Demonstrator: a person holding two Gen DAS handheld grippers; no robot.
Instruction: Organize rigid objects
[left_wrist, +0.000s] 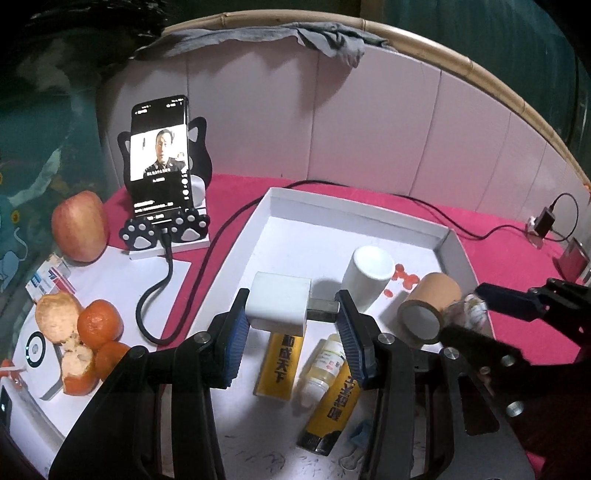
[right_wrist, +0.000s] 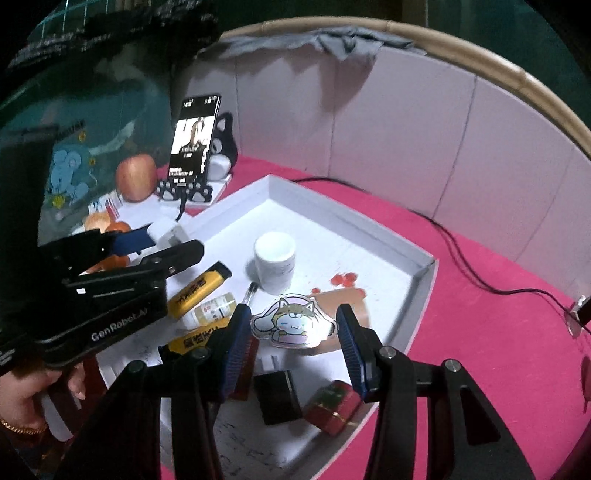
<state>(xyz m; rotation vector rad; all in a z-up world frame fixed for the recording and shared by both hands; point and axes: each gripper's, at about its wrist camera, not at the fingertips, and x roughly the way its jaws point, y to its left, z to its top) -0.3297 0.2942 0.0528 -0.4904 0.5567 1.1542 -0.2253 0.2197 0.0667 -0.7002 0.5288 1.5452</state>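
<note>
Left gripper (left_wrist: 293, 319) fingers are clamped on the white cube charger (left_wrist: 279, 308), plug sideways; right gripper (right_wrist: 293, 328) pinches the flat cartoon-cat acrylic charm (right_wrist: 293, 321), both over the white cardboard tray (left_wrist: 354, 210).

Left gripper (left_wrist: 291, 325): matte black angular frame, two fingers faced with ribbed blue rubber pads (left_wrist: 236, 343), round silver screws at the pivots. Right gripper (right_wrist: 293, 343): same build, black arms, blue ribbed pads (right_wrist: 349, 350), silver screw heads. White "GenRobot.AI" lettering on the left unit's black body. Hand (right_wrist: 26, 398) wears a thin gold chain bracelet (right_wrist: 18, 427).
</note>
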